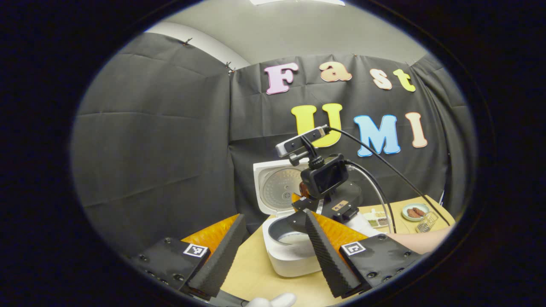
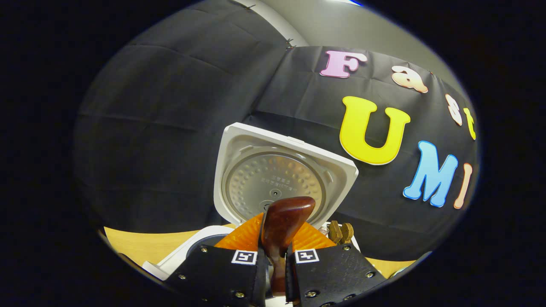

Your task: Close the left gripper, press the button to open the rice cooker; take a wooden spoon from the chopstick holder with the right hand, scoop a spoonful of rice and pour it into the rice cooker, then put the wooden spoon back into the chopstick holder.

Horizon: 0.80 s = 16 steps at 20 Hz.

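The white rice cooker [image 1: 294, 262] stands on the wooden table with its lid [image 1: 276, 187] raised; pale rice lies in its inner pot [image 1: 294, 247]. My left gripper [image 1: 275, 256] hangs open in front of the cooker, nothing between its fingers. My right gripper [image 1: 315, 200] hovers over the pot, a bare forearm [image 1: 422, 239] behind it. In the right gripper view the right gripper [image 2: 277, 266] is shut on the handle of the dark wooden spoon [image 2: 285, 219], whose bowl points up towards the open lid [image 2: 277, 177]. I cannot tell what the spoon bowl carries.
At the table's far right sit a small plate [image 1: 416, 212] with brown food, a compartment tray [image 1: 376, 220] and a wire holder [image 1: 427, 221]. Cables [image 1: 384, 166] run from the right gripper's camera. Two brown wooden tips [image 2: 340, 231] show beside the cooker.
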{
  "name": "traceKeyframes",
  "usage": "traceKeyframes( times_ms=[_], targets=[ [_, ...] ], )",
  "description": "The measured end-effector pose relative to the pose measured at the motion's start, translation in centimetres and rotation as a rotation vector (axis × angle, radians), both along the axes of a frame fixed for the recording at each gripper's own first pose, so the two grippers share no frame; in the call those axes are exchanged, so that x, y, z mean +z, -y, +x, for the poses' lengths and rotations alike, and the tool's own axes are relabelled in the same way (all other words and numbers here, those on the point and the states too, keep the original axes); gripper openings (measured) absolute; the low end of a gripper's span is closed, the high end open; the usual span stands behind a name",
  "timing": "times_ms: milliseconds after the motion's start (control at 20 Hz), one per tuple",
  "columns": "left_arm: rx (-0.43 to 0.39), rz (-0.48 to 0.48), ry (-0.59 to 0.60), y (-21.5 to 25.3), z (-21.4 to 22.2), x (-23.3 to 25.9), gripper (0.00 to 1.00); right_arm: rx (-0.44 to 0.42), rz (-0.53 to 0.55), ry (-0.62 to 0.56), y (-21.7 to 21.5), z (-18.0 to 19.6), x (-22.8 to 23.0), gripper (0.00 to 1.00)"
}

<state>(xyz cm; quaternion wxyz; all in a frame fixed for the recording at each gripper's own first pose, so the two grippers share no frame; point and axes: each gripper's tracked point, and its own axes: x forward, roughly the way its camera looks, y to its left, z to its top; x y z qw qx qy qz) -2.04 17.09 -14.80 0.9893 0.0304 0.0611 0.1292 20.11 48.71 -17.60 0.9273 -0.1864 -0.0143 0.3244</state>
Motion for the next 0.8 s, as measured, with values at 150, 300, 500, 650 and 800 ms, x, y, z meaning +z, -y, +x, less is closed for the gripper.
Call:
traceKeyframes(
  times_ms=[150, 300, 500, 650, 800],
  targets=[
    [-0.002, -0.002, -0.001, 0.1, -0.1, 0.0, 1.0, 0.004, 0.009, -0.034, 0.2, 0.3, -0.4, 0.18],
    [-0.003, 0.002, 0.0, 0.3, 0.1, 0.0, 1.0, -0.007, 0.111, -0.141, 0.8, 1.0, -0.1, 0.18],
    [-0.005, -0.007, -0.001, 0.3, 0.2, 0.2, 1.0, -0.073, 0.443, -0.425, 3.7, 3.2, 1.1, 0.18],
    [-0.008, -0.006, 0.001, 0.4, 0.1, 0.3, 1.0, -0.119, 0.669, -0.603, 6.3, 5.1, 1.5, 0.18],
    [-0.023, -0.01, 0.001, 0.6, 0.3, 0.5, 1.0, -0.179, 0.806, -0.676, 9.7, 6.7, 1.4, 0.18]
  ],
)
